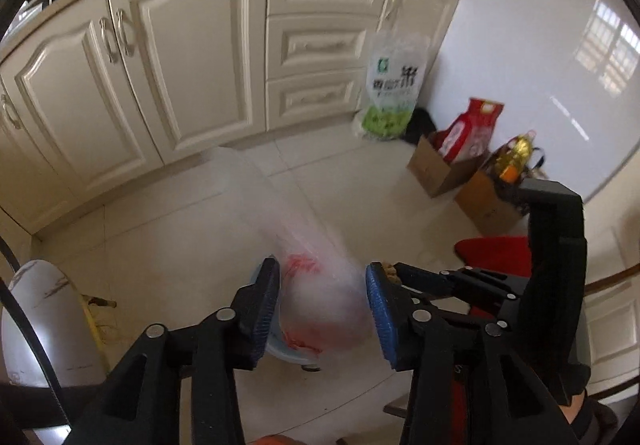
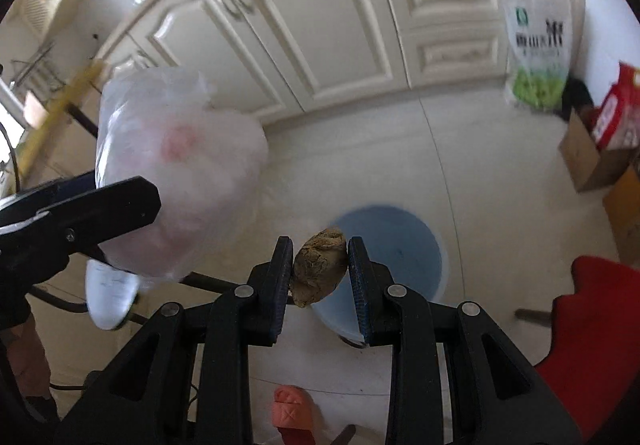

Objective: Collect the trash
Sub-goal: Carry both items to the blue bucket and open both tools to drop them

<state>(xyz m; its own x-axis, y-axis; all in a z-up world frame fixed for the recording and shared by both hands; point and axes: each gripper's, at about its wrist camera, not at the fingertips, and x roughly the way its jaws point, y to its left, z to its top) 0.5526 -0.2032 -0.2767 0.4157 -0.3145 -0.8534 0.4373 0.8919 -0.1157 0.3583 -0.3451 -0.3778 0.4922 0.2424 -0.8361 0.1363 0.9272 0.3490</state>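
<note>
My left gripper [image 1: 323, 277] stands open over a blue bin [image 1: 288, 351]. A translucent white plastic bag [image 1: 320, 297] with something red inside lies blurred between its blue pads, which do not visibly press on it. In the right wrist view the same bag [image 2: 176, 173] hangs in front of the left gripper's finger [image 2: 120, 201]. My right gripper [image 2: 320, 249] is shut on a brown crumpled lump [image 2: 320, 265], held just above the near rim of the bin [image 2: 400, 245]. The lump [image 1: 390, 272] also shows at the right gripper's tip beside my left fingers.
Cream cabinets [image 1: 192, 65] line the far side of the tiled floor. A green-and-white rice bag [image 1: 390, 93] leans there, beside cardboard boxes [image 1: 436, 169] holding a red bag and an oil bottle. A red cloth [image 2: 592, 325], an orange slipper [image 2: 290, 413] and a white shoe [image 2: 110, 297] are near.
</note>
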